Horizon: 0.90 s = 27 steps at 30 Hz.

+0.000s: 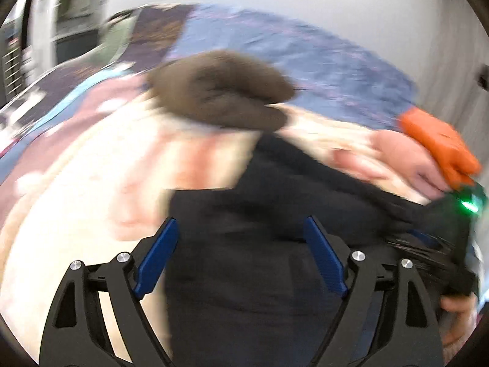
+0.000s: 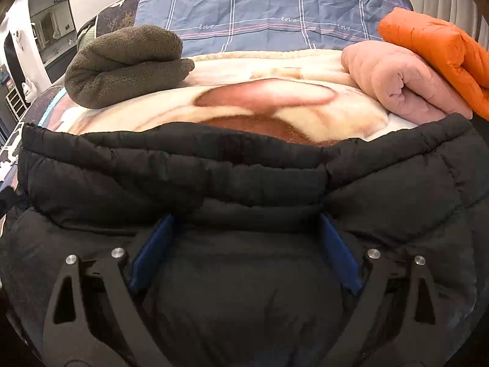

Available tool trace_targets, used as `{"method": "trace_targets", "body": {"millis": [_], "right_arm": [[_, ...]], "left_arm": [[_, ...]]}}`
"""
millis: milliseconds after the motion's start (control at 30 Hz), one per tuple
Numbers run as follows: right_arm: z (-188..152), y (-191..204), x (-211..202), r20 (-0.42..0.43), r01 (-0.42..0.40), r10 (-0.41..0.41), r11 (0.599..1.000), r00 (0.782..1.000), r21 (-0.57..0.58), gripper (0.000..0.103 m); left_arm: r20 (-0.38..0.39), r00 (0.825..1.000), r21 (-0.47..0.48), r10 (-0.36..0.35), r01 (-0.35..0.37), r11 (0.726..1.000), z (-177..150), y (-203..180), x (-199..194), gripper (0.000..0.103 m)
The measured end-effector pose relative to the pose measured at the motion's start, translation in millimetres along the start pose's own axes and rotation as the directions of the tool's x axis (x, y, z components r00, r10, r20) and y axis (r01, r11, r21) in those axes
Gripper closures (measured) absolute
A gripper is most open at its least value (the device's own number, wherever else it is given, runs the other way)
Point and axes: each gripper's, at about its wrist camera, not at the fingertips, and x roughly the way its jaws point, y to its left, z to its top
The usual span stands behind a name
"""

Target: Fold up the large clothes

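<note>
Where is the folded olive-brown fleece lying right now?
In the right wrist view the olive-brown fleece lies upper left on the cream blanket, beyond the black puffer jacket and across from the pink garment.

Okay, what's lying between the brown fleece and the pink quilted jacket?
Only bare cream blanket separates the brown fleece from the pink jacket, seen in the right wrist view.

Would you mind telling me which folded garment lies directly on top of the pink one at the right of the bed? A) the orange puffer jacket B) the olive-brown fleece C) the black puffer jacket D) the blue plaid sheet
A: in the right wrist view the orange puffer jacket overlaps the upper right of the pink garment, while the olive-brown fleece sits apart at the left.
</note>
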Motion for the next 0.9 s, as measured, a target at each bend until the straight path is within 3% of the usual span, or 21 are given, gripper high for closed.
{"method": "trace_targets", "body": {"millis": [33, 67, 133, 200, 300, 367, 433, 533, 600, 633, 700, 767, 900], "right_arm": [[0.0, -0.6, -0.1, 0.003, -0.001, 0.001, 1.000, 1.000, 0.000, 0.008], [-0.1, -1.0, -0.2, 0.006, -0.003, 0.003, 1.000, 1.000, -0.001, 0.008], [-4.8, 4.7, -2.2, 0.010, -0.003, 0.003, 1.000, 1.000, 0.001, 0.008], [-5.1, 4.9, -1.9, 0.012, -0.006, 0.006, 1.000, 1.000, 0.001, 0.008], [-6.6, 6.0, -3.6, 0.016, -0.006, 0.006, 1.000, 1.000, -0.002, 0.008], [-7.2, 5.5, -3.8, 0.020, -0.008, 0.008, 1.000, 1.000, -0.002, 0.008], [-7.2, 5.5, -3.6, 0.021, -0.007, 0.007, 1.000, 1.000, -0.002, 0.008], [-7.0, 5.2, -3.4, 0.022, -0.006, 0.007, 1.000, 1.000, -0.003, 0.008], [-7.1, 5.1, -3.5, 0.023, -0.007, 0.007, 1.000, 1.000, -0.003, 0.008], [-7.1, 5.1, -3.5, 0.022, -0.007, 0.007, 1.000, 1.000, -0.003, 0.008], [-7.0, 5.0, -3.3, 0.023, -0.007, 0.007, 1.000, 1.000, -0.003, 0.008], [-7.1, 5.1, -3.4, 0.022, -0.006, 0.007, 1.000, 1.000, -0.003, 0.008], [-7.0, 5.2, -3.3, 0.023, -0.006, 0.006, 1.000, 1.000, -0.004, 0.008]], "left_arm": [[-0.055, 0.997, -0.045, 0.056, -0.059, 0.997, -0.2, 17.1, 12.2, 0.017], [-0.094, 0.995, -0.074, 0.040, -0.047, 0.996, -1.4, 27.9, 20.0, 0.011], [-0.153, 0.985, -0.149, -0.076, 0.053, 0.987, -3.7, 43.9, 34.1, 0.011], [-0.184, 0.972, -0.202, -0.149, 0.111, 0.973, -5.6, 53.2, 42.8, 0.011], [-0.194, 0.967, -0.172, -0.163, 0.130, 0.976, -6.8, 52.3, 42.6, 0.010], [-0.194, 0.957, -0.181, -0.218, 0.183, 0.966, -8.0, 55.0, 41.2, 0.010], [-0.185, 0.939, -0.224, -0.289, 0.246, 0.943, -9.6, 63.6, 41.7, 0.010], [-0.149, 0.900, -0.287, -0.409, 0.356, 0.889, -8.6, 70.6, 42.9, 0.011], [-0.134, 0.865, -0.299, -0.484, 0.430, 0.852, -7.7, 68.7, 43.3, 0.016], [-0.136, 0.857, -0.293, -0.498, 0.445, 0.846, -8.2, 66.7, 41.7, 0.022], [-0.153, 0.851, -0.246, -0.502, 0.459, 0.854, -8.6, 56.1, 40.7, 0.031], [-0.173, 0.848, -0.208, -0.502, 0.467, 0.860, -9.7, 47.7, 38.2, 0.054], [-0.164, 0.825, -0.187, -0.541, 0.513, 0.838, -7.3, 44.8, 33.9, 0.071]]}}
